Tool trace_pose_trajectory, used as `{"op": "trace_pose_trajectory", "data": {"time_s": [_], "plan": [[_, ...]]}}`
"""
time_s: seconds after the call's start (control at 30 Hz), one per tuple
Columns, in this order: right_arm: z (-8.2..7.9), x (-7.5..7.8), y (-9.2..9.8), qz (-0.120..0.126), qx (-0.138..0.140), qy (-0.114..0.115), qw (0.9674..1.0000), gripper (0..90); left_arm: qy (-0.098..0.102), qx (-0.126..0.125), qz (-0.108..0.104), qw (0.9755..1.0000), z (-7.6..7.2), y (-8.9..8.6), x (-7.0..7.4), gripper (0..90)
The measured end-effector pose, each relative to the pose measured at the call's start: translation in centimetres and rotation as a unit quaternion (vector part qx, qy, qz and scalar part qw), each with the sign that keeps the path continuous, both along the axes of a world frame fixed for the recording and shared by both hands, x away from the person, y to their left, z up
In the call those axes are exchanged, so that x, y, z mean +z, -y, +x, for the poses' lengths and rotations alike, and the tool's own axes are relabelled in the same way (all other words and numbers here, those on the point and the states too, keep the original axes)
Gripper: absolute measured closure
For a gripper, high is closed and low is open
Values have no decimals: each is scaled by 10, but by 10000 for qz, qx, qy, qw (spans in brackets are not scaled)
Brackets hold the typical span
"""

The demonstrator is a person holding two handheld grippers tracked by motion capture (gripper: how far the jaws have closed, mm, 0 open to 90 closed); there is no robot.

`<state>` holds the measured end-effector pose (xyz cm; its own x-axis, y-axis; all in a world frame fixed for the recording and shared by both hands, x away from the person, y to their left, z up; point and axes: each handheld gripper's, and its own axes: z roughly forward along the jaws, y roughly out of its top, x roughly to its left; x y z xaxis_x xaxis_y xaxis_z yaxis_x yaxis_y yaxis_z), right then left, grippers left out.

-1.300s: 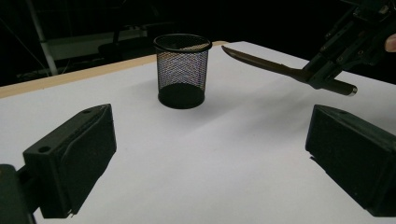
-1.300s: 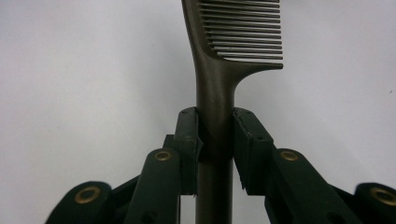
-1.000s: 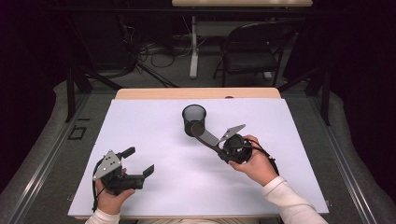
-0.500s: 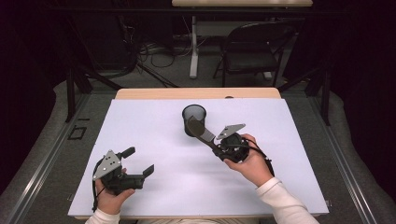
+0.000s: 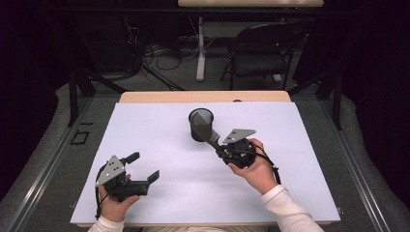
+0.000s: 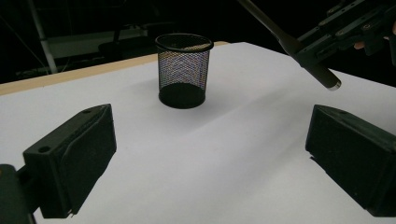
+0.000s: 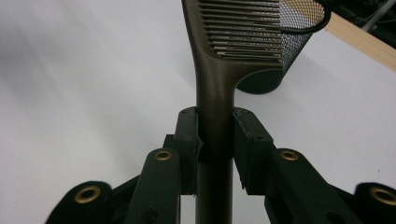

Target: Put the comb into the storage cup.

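A black wire-mesh cup [image 5: 209, 114] stands upright on the white table [image 5: 159, 135], a little behind its middle. My right gripper [image 5: 220, 145] is shut on the handle of a dark brown comb [image 5: 202, 129], which slants up toward the cup. In the right gripper view the pads [image 7: 189, 135] clamp the comb's handle [image 7: 215, 107] and its toothed head [image 7: 243, 32] lies beside the cup's rim [image 7: 303, 23]. My left gripper [image 5: 143, 166] stays open near the front left, with nothing between its jaws. The left gripper view has the cup [image 6: 182, 70] ahead and the comb's handle end [image 6: 308, 60] at upper right.
A wooden strip [image 5: 203, 96] runs along the table's far edge. Beyond it are a dark chair [image 5: 261, 53], a table leg [image 5: 199, 48] and loose cables on the floor. Metal rails [image 5: 43, 164] flank the table on both sides.
My right hand has edged slightly left toward the cup with the comb still clamped. The left gripper and the cup have stayed put.
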<state>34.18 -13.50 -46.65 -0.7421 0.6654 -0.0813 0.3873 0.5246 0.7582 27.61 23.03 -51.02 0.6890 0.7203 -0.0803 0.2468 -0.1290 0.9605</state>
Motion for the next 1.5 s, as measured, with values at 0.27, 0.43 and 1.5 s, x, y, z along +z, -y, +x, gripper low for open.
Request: {"op": "trace_pose_trajectory", "data": {"time_s": [0.27,0.43,1.5], "plan": [[-4,-2,-3,179,4,300,9994,727,-37,41,-24,10000,1,0,-1,19],[-8,-8,-4,335,-18,464,9984,727,-74,63,-63,9999,1,0,-2,20],[-28,-24,-8,872,-262,1148,9892,727,-548,13,-400,9977,16,10,29,48]]}}
